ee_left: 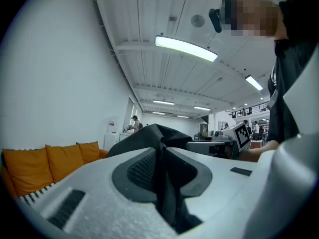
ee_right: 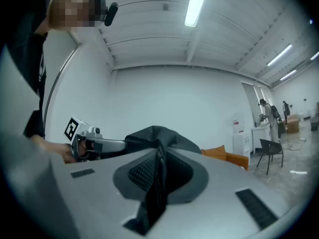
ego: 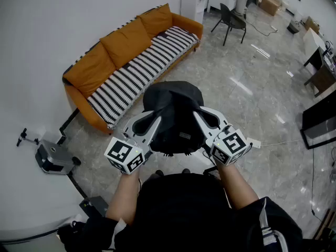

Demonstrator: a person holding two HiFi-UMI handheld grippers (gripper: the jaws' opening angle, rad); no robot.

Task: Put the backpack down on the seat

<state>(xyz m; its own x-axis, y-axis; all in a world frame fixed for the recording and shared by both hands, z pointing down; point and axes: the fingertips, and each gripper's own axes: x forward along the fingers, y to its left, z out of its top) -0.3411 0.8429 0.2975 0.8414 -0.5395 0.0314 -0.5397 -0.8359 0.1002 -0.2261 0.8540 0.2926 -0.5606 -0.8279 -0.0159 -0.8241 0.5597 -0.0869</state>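
Observation:
A black backpack [ego: 173, 114] hangs in the air in front of me, held from both sides. My left gripper [ego: 156, 121] is shut on a fold of its black fabric [ee_left: 162, 176], and my right gripper [ego: 198, 118] is shut on another fold [ee_right: 157, 183]. In each gripper view the bag's bulk [ee_left: 149, 136] [ee_right: 159, 136] rises just past the jaws. The seat is an orange sofa [ego: 89, 70] with a black-and-white striped cover [ego: 139, 72], standing by the wall beyond the bag. It also shows in the left gripper view [ee_left: 45, 163] and the right gripper view [ee_right: 224, 156].
A black chair [ego: 231, 17] and a white cabinet [ego: 193, 1] stand past the sofa's far end. A small wheeled device [ego: 52, 159] sits by the wall at the left. Desks [ego: 320, 67] line the right side. A white cable [ego: 278, 142] lies on the marble floor.

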